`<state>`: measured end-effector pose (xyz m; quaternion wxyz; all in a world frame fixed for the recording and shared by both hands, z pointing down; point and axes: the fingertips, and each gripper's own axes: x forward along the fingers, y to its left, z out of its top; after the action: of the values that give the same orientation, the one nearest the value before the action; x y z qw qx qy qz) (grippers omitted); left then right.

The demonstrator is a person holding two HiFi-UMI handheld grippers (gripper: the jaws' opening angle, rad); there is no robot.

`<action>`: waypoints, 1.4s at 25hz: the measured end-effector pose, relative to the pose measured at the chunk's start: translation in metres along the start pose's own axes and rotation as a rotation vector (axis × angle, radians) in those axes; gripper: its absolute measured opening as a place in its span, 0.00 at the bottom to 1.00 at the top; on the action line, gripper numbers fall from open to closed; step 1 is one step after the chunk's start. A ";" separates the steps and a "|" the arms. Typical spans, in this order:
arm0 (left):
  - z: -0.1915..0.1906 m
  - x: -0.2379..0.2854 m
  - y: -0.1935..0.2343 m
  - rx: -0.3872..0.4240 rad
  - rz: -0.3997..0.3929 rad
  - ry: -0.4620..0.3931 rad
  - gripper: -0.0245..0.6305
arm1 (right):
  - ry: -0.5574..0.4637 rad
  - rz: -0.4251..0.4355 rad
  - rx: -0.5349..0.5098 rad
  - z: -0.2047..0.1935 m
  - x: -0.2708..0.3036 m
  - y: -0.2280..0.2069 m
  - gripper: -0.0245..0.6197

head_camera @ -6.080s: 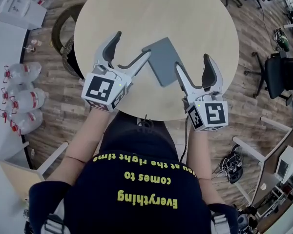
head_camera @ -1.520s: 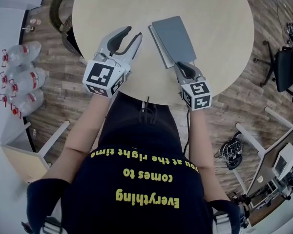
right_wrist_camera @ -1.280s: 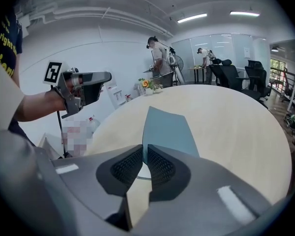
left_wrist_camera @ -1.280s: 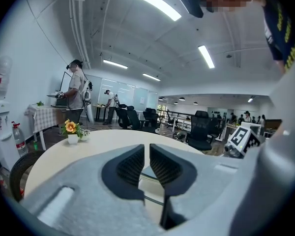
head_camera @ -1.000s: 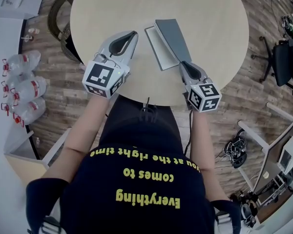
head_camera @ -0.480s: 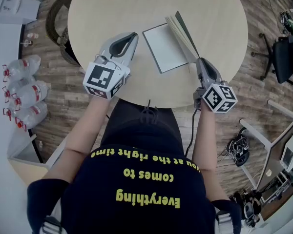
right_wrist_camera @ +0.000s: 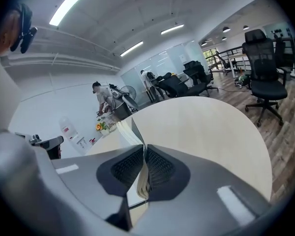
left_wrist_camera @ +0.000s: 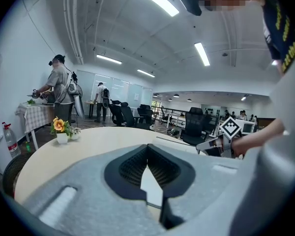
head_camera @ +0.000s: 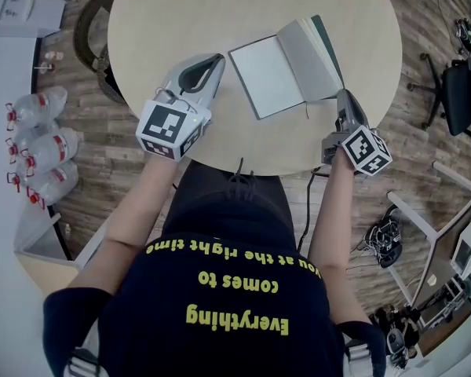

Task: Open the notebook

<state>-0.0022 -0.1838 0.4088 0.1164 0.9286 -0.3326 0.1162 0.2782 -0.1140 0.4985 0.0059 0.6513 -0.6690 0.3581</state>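
The notebook (head_camera: 267, 75) lies open on the round wooden table (head_camera: 220, 6), its white left page flat. Its right stack of pages and dark cover (head_camera: 314, 53) is lifted at a slant. My right gripper (head_camera: 342, 98) is shut on the near right corner of that stack; in the right gripper view the page edges (right_wrist_camera: 129, 129) run up from between the pads of the right gripper (right_wrist_camera: 143, 150). My left gripper (head_camera: 218, 57) is shut with nothing in it, resting just left of the flat page. In the left gripper view, a white page (left_wrist_camera: 151, 187) shows beyond the left gripper (left_wrist_camera: 147, 150).
A small pot of flowers (left_wrist_camera: 62, 130) stands at the table's far side. Water bottles (head_camera: 31, 155) lie on the floor at left, and office chairs (head_camera: 459, 100) stand at right. People (left_wrist_camera: 59, 90) stand at a far table.
My right gripper has swung rightward with the cover and pages, so the closed notebook now lies spread open. The left gripper has stayed beside the notebook's left edge.
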 end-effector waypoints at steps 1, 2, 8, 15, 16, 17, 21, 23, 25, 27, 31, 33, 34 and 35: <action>0.000 0.001 -0.001 0.000 -0.001 0.002 0.04 | -0.002 -0.002 0.029 0.000 0.002 -0.007 0.10; 0.000 0.003 -0.001 0.000 -0.001 0.005 0.04 | -0.004 0.001 0.071 0.000 0.005 -0.014 0.10; -0.001 0.011 -0.009 0.001 -0.013 0.012 0.04 | 0.011 -0.024 0.236 -0.009 0.021 -0.059 0.10; -0.004 0.014 -0.010 0.001 -0.009 0.024 0.04 | 0.091 -0.061 0.275 -0.049 0.017 -0.076 0.10; -0.005 0.014 -0.010 0.000 -0.008 0.025 0.04 | 0.098 -0.066 0.263 -0.054 0.015 -0.074 0.10; -0.006 0.013 -0.009 0.000 -0.007 0.026 0.04 | 0.106 -0.070 0.250 -0.059 0.013 -0.071 0.10; -0.008 0.015 -0.010 -0.003 -0.011 0.031 0.04 | 0.151 -0.085 0.205 -0.077 0.006 -0.062 0.10; -0.009 0.017 -0.012 -0.004 -0.016 0.031 0.04 | 0.171 -0.099 0.192 -0.084 0.003 -0.061 0.10; -0.008 0.017 -0.013 -0.002 -0.019 0.030 0.04 | 0.176 -0.117 0.166 -0.087 0.003 -0.061 0.10; -0.007 0.017 -0.013 0.001 -0.018 0.027 0.04 | 0.183 -0.144 0.127 -0.088 0.004 -0.063 0.11; -0.007 0.016 -0.011 0.003 -0.017 0.024 0.04 | 0.211 -0.201 0.048 -0.091 0.006 -0.069 0.15; -0.007 0.015 -0.010 0.003 -0.017 0.024 0.04 | 0.220 -0.225 0.009 -0.091 0.005 -0.070 0.16; -0.007 0.015 -0.009 0.003 -0.018 0.024 0.04 | 0.226 -0.237 -0.014 -0.091 0.004 -0.070 0.17; -0.007 0.014 -0.009 0.003 -0.018 0.023 0.04 | 0.235 -0.249 -0.039 -0.091 0.003 -0.071 0.18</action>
<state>0.0131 -0.1835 0.4178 0.1200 0.9303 -0.3226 0.1264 0.2979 -0.0644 0.6007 0.1409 0.6828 -0.5845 0.4152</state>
